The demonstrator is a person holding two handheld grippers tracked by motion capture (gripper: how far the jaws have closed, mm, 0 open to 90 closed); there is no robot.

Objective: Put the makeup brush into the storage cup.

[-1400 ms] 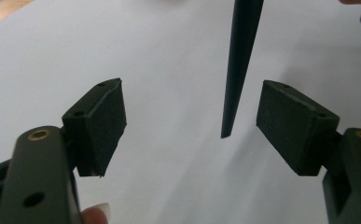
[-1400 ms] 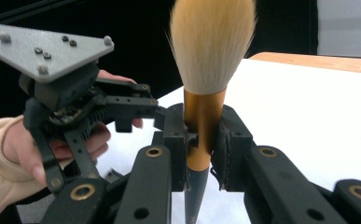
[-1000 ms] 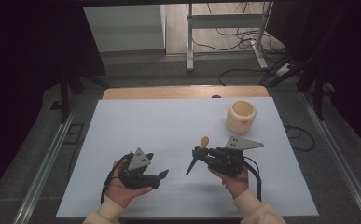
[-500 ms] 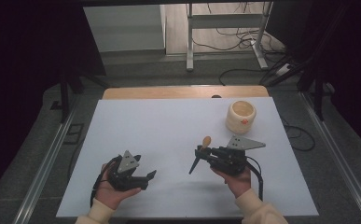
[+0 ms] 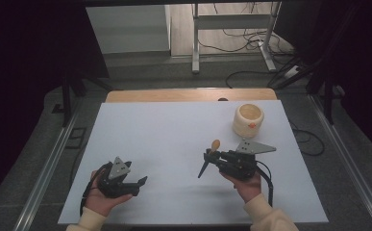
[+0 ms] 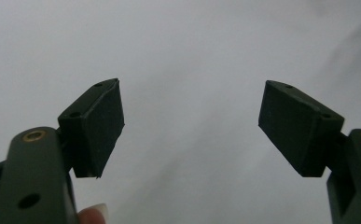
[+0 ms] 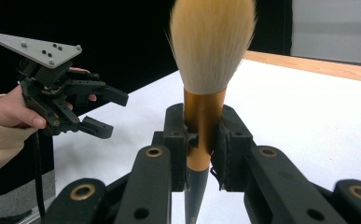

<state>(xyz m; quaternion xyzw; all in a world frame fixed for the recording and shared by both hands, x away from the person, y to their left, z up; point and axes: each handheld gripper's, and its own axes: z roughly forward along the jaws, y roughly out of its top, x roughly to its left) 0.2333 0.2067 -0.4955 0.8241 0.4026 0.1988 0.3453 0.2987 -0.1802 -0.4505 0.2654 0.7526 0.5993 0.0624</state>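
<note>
Presently right tongs (image 5: 211, 155) clamped on brush (image 7: 206, 88) near cup (image 5: 247, 120); left tongs (image 5: 136, 186) apart, empty, well left of cup over white surface (image 5: 174, 130).

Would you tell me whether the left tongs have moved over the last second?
Yes: the left tongs have shifted left, toward the white table's near left corner.

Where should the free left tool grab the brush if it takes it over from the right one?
Probably on the dark tapered handle below the right tool, which is clamped on the gold ferrule. The handle end sticks out bare toward the table, while the bristles are soft. The left tool is open and empty; come in from its own side, jaws across the handle.
</note>
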